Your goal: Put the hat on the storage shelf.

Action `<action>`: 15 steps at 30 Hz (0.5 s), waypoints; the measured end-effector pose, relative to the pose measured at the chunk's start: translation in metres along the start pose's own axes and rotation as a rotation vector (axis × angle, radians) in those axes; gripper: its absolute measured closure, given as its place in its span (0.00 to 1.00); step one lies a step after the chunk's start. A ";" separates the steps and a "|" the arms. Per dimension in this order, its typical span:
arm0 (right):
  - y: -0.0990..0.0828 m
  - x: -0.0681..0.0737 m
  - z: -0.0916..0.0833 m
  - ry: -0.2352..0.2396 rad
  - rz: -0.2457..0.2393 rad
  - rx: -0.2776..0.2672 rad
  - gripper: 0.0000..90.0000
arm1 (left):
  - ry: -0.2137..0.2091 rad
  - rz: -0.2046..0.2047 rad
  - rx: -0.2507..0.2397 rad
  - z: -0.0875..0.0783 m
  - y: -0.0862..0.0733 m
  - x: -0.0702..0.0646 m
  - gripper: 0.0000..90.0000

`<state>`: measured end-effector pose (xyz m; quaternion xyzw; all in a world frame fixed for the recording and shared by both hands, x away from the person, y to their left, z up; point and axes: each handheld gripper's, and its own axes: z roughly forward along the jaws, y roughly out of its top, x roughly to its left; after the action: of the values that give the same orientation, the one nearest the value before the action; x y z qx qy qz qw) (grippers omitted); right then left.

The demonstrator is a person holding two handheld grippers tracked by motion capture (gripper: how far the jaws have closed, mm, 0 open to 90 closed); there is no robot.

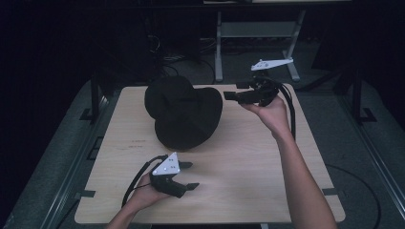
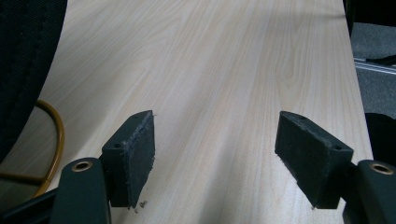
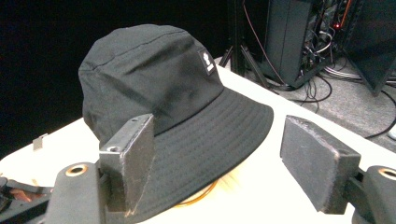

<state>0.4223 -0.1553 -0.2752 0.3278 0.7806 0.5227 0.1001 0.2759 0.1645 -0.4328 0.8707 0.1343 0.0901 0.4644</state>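
Observation:
A black bucket hat [image 1: 184, 112] with a small white label [image 3: 206, 61] lies on the far middle of the light wooden table [image 1: 248, 162]. An amber ring [image 3: 201, 198] peeks out from under its brim. My right gripper [image 1: 232, 90] hovers just right of the hat, jaws open and pointing at the brim [image 3: 217, 126], with nothing between them. My left gripper [image 1: 191, 175] rests near the table's front edge, open and empty over bare wood [image 2: 215, 126]. The hat's dark fabric [image 2: 23, 60] and the amber ring [image 2: 53, 140] lie at its left.
A metal stand [image 1: 219, 47] and cables sit on the floor behind the table. Dark computer equipment [image 3: 299, 37] with wires stands beyond the far edge. The table's right edge [image 2: 359, 112] drops to grey floor.

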 end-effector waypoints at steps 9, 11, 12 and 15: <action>-0.015 0.001 -0.013 -0.012 0.003 0.001 0.28 | 0.001 0.004 0.008 -0.001 0.000 -0.001 0.31; -0.018 0.002 -0.016 -0.012 0.001 0.004 0.27 | 0.000 0.005 0.011 -0.002 0.000 -0.001 0.31; -0.020 0.002 -0.017 -0.012 0.002 0.004 0.27 | 0.000 0.004 0.011 -0.002 0.000 -0.001 0.31; -0.027 0.003 -0.021 -0.015 0.003 0.007 0.27 | 0.001 0.010 0.012 -0.002 0.000 -0.001 0.31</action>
<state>0.3986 -0.1761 -0.2891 0.3331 0.7813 0.5174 0.1041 0.2743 0.1657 -0.4314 0.8742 0.1308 0.0921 0.4585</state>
